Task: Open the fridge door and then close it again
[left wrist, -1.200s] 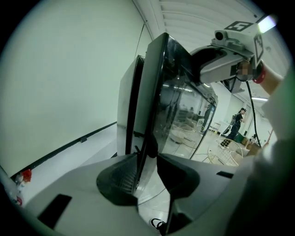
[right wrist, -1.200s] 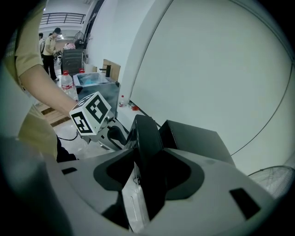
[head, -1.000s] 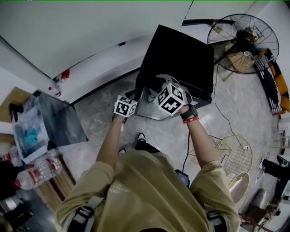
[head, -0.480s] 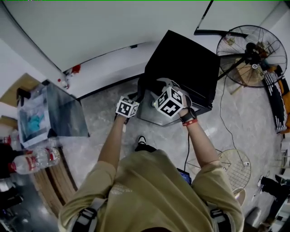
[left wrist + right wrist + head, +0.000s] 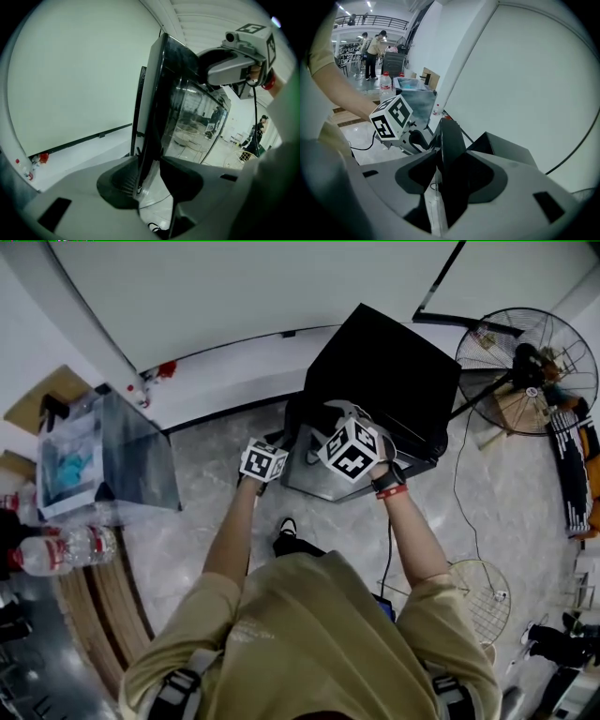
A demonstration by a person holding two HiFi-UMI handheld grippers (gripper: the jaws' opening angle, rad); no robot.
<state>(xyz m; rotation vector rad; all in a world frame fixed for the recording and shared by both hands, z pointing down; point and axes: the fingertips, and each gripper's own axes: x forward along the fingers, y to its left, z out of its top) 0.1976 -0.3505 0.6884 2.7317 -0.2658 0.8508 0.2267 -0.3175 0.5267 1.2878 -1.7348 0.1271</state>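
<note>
1. The only markings that can be made out are the black-and-white square patterns on the cubes of the two tools. The plastic bottle point(image 5: 58, 552) at the left edge of the head view has a red label, but its print is too small to read.
2. The black fridge point(image 5: 384, 371) stands on the floor against the white wall point(image 5: 234, 296). In the right gripper view its glossy fridge door point(image 5: 319, 479) appears to stand a little out from the cabinet.
3. The left hand-held gripper point(image 5: 284, 440) is clamped on the door's free edge. In its own view the thin panel sits between the two dark pads, and the door's mirror-like face reflects the room.
4. The right hand-held gripper point(image 5: 325, 423) also grips that edge, higher up and just beside the left one. The dark panel fills the gap between its jaws.
5. The floor point(image 5: 206, 507) is pale marbled tile, with wooden strips point(image 5: 103, 606) at the lower left.
6. A metal-sided box point(image 5: 131, 470) with something teal under its clear top stands near the wall on the left.
7. A large standing fan point(image 5: 525, 357) is to the right of the fridge. A loose wire fan guard point(image 5: 483, 592) lies on the tiles, and a black cable point(image 5: 457, 474) trails past.
8. People point(image 5: 372, 51) stand far off in the hall, seen in the right gripper view.
</note>
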